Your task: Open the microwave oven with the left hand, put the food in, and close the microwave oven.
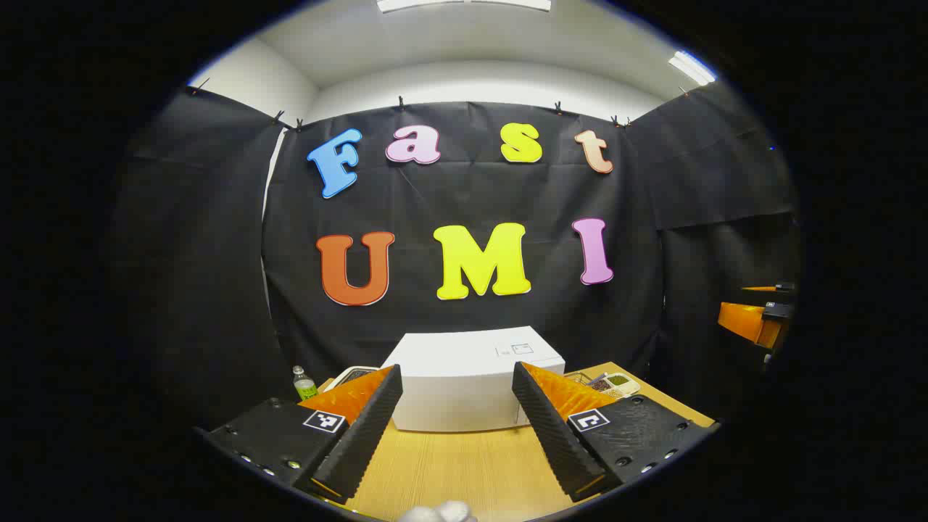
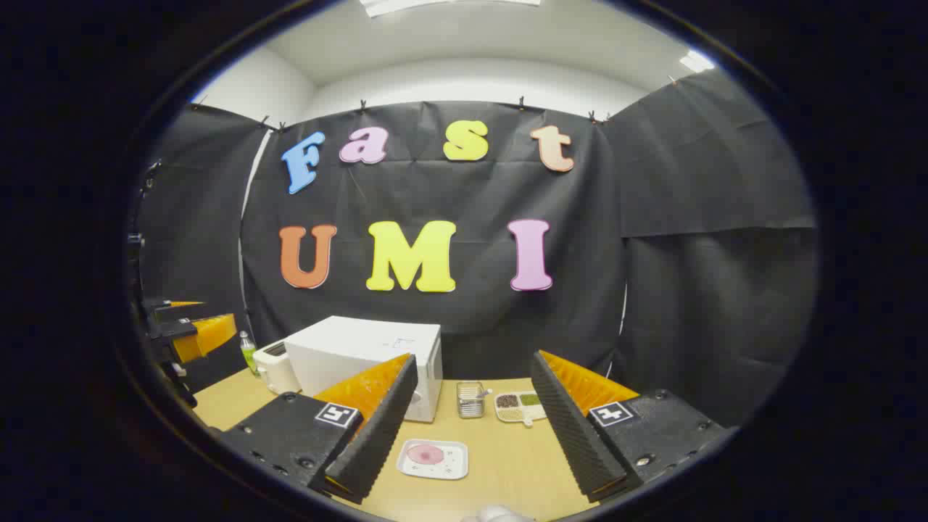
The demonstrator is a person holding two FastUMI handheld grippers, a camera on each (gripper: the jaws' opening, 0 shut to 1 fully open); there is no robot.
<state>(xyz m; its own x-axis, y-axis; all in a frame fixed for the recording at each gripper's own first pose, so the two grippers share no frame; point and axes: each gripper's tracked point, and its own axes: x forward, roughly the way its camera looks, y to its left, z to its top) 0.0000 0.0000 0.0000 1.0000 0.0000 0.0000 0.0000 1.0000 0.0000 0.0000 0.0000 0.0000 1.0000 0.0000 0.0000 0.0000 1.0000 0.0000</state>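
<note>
On the wooden table (image 2: 507, 464), seen left to right in the right gripper view, stand a green bottle (image 2: 249, 351), a toaster (image 2: 274, 368), the white microwave (image 2: 362, 355) with its door closed, a metal holder (image 2: 470, 399) and a divided dish (image 2: 520, 407), with the food tray (image 2: 433, 459) lying nearer, in front of the microwave. That tray falls between the spread, empty fingers of the right gripper (image 2: 471, 442). From the left gripper view, the left gripper (image 1: 457, 435) is likewise released, holding nothing, and faces the microwave (image 1: 471, 384) head-on; the bottle (image 1: 304, 383) sits at its left, the dish (image 1: 616, 384) at its right.
</note>
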